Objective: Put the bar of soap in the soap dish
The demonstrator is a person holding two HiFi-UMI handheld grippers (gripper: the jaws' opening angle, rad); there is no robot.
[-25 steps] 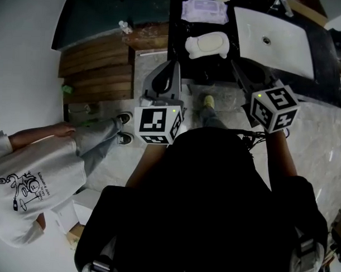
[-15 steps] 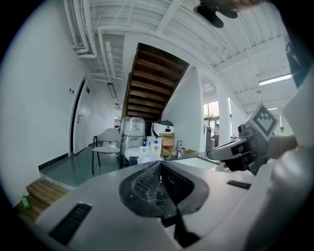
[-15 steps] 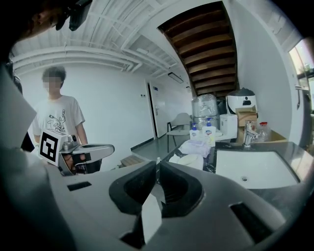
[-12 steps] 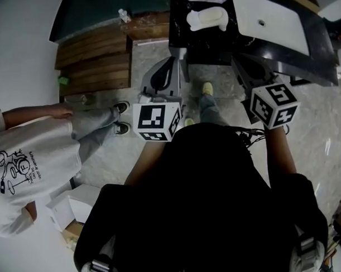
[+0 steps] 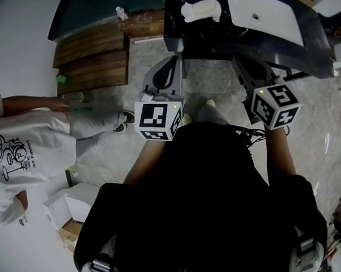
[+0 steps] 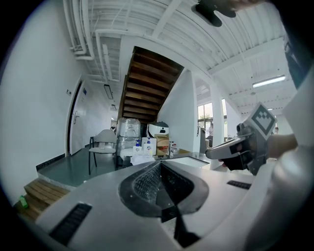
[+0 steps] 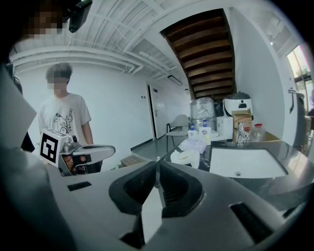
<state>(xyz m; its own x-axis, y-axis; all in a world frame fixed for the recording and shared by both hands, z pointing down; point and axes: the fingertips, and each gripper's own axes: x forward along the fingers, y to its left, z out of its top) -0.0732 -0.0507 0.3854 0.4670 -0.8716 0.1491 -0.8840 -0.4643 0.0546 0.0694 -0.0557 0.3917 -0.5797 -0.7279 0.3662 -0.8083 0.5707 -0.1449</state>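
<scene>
A white soap dish [image 5: 201,10] stands on the dark counter [image 5: 218,37] at the top of the head view, and a cream bar of soap [image 5: 205,8] lies in it. The right gripper view shows the dish [image 7: 186,158] ahead, left of the sink. My left gripper [image 5: 176,56] and right gripper [image 5: 236,60] are held side by side in front of my body, short of the counter edge, over the floor. The left gripper's jaws [image 6: 160,164] meet with nothing between them. Those of the right gripper [image 7: 157,164] are shut and empty too.
A white sink basin [image 5: 264,19] is set in the counter right of the dish. Soap bottles [image 7: 203,131] and a wipes pack [image 7: 194,143] stand behind it. A person in a white T-shirt [image 5: 24,155] stands at the left, near wooden steps [image 5: 92,52] and a white box [image 5: 67,204].
The counter with the dish and sink has slid toward the top edge of the head view, so both shut grippers are farther back from it. The bystander has shifted left.
</scene>
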